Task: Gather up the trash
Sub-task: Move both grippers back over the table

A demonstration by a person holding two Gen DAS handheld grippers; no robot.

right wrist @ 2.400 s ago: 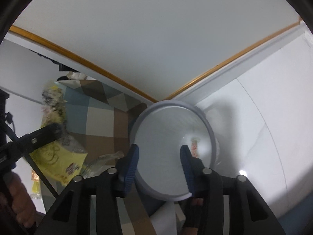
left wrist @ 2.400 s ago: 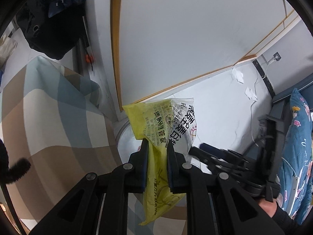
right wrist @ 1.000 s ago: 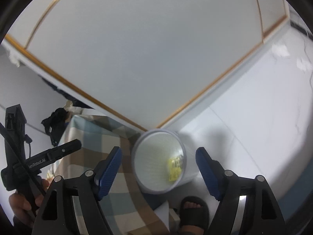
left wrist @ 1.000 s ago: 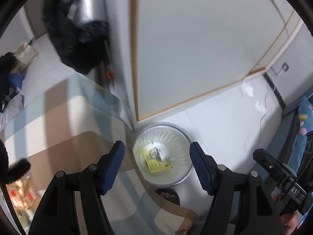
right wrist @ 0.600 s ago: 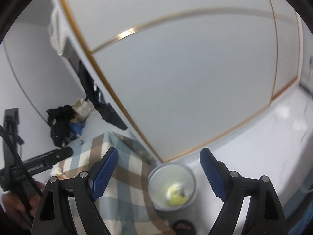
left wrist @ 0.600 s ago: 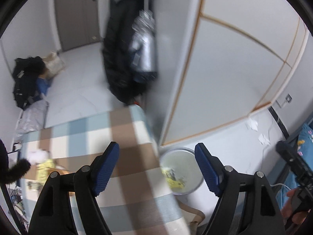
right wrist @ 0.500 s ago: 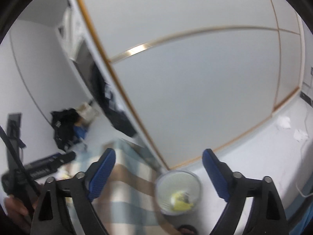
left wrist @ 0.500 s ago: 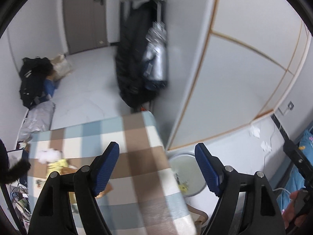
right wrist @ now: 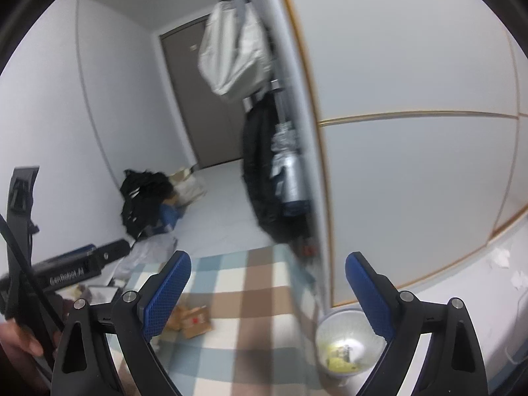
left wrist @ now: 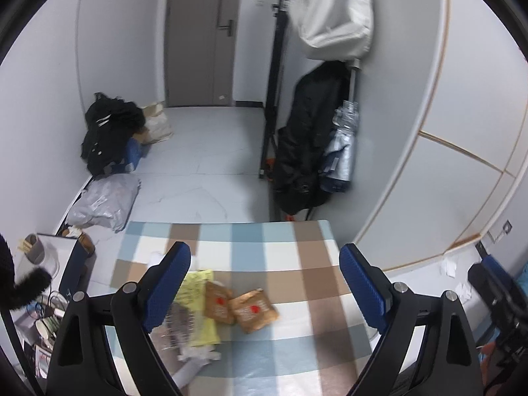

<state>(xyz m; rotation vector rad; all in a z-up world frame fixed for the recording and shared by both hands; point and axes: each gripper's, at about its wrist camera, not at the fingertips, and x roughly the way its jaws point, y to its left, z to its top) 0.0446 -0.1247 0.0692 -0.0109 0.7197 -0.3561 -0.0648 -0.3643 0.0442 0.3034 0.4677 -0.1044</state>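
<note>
The left gripper (left wrist: 264, 283) is released, its jaws just widened, nothing between them; the right gripper (right wrist: 267, 292) likewise (both bare). Brown packets (left wrist: 252, 310) and a yellow wrapper (left wrist: 198, 303) lie on the checked table (left wrist: 297, 264) at seven o'clock. The bin (right wrist: 346, 346) holds yellow trash.

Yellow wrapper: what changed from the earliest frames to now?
The left gripper let go of the yellow wrapper, which now lies in the bin. Both views swung up from the bin to the checked table. Both jaws have just been opening, nothing between them; right gripper also empty. Brown packets stayed on the table.
</note>
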